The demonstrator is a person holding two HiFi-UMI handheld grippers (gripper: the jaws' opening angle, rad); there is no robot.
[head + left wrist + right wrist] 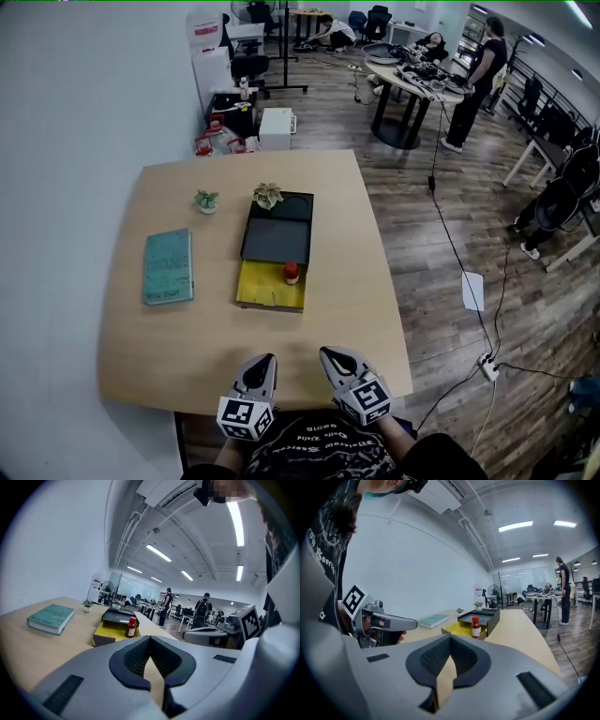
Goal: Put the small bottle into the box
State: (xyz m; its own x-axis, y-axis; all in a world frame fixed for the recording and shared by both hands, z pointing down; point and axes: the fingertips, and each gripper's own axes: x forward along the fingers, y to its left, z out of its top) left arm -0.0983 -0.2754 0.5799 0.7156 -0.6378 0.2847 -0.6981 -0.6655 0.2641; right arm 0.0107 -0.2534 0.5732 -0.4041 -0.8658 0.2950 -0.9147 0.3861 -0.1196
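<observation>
A small bottle (292, 273) with a red cap stands upright in the yellow tray of the open box (259, 291), whose black lid (277, 239) lies just behind it. The bottle (131, 627) also appears ahead in the left gripper view, and the same bottle (476, 627) in the right gripper view. My left gripper (269, 358) and right gripper (326, 353) hover side by side over the table's near edge, well short of the box. Both are shut with nothing between the jaws.
A teal book (169, 266) lies left of the box. Two small potted plants (206, 200) (268, 195) stand behind it. The wooden table (187, 366) ends near my body. A cable and power strip (488, 367) lie on the floor at right; a person (473, 89) stands far back.
</observation>
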